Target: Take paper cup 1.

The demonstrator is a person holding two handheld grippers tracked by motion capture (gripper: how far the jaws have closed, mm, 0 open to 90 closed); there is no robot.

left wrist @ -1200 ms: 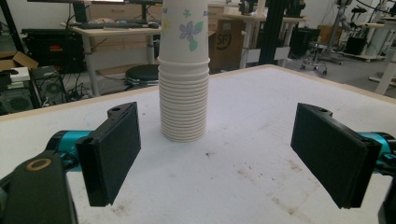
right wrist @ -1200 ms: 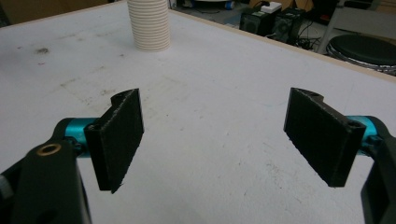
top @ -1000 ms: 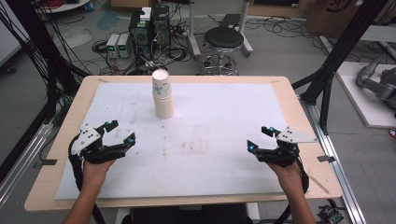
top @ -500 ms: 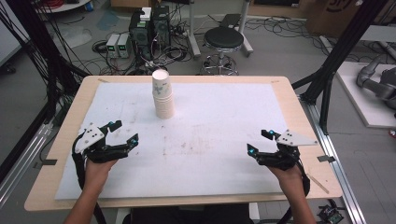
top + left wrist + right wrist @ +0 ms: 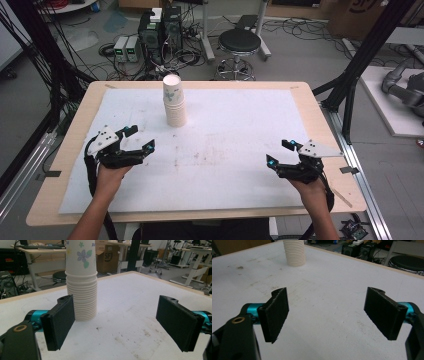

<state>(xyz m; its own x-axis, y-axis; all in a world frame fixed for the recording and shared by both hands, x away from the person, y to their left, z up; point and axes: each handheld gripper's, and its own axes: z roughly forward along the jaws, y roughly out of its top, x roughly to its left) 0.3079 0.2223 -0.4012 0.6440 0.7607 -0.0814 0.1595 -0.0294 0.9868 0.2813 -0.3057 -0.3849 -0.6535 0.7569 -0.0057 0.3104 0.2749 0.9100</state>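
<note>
Both grippers sat low over the white mat, jaws spread wide, nothing held: left gripper [image 5: 139, 138] at 8 o'clock, right gripper [image 5: 280, 152] at 4 o'clock. Cup stack [image 5: 174, 102] stood upright at 11 o'clock, well beyond the left gripper, untouched, on the table [image 5: 65, 145].

Cup stack [image 5: 174, 102]: cream-white, top cup with blue-green flower print. Table [image 5: 320, 120]: light wood rim; white, brown-smudged sheet [image 5: 240, 130]. Both grippers [image 5: 138, 140] [image 5: 279, 153]: black, teal joints.
</note>
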